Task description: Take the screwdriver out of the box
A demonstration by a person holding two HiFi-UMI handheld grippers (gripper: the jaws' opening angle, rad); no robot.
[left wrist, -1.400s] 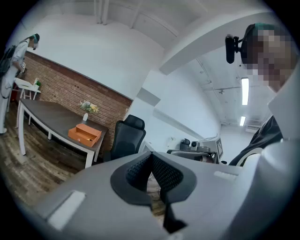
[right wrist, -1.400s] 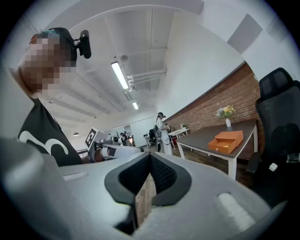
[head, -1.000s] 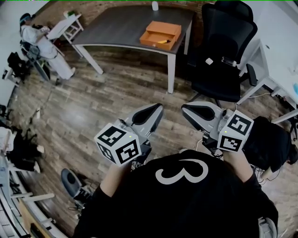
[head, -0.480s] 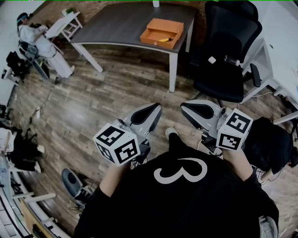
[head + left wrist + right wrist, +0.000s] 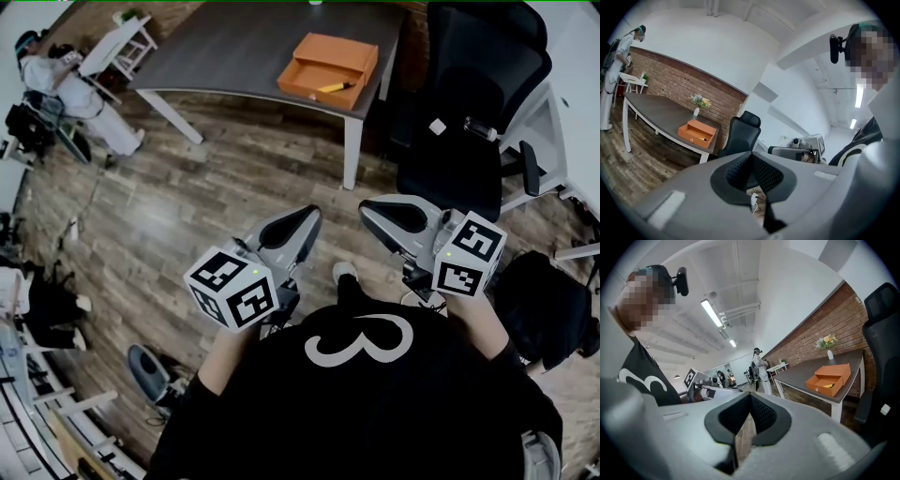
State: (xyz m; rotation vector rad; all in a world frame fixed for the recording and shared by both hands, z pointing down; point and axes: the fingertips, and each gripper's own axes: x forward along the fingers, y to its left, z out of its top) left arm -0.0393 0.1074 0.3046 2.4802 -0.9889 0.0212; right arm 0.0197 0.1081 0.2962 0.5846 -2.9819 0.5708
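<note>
Orange card is what marks the goal: the box (image 5: 330,64) sits open on the dark surface (image 5: 225,42), near its right-hand corner in the head view, well apart from both hands. Inside its shallow tray lies the screwdriver (image 5: 336,87), a small yellow bar close to the front wall.

Both tools hang empty over the wooden floor (image 5: 187,206), just in front of the person's chest. The left claw (image 5: 312,216) has its pads pressed together with nothing between them, and the right claw (image 5: 367,212) is likewise closed on nothing.

The step in hand looks to be the approach (no reaching has begun). To do it well, I would come to the near edge of the surface at the corner by the box and keep clear of the black office chair (image 5: 473,112) beside it. One claw should open before it goes over the tray wall, then come down from above, not from the side.

The screwdriver's long axis runs roughly left to right in the head view, along the tray's front wall, rising slightly towards the right. Which end is the tip is too small to tell. The jaws should therefore close across that axis.
</note>
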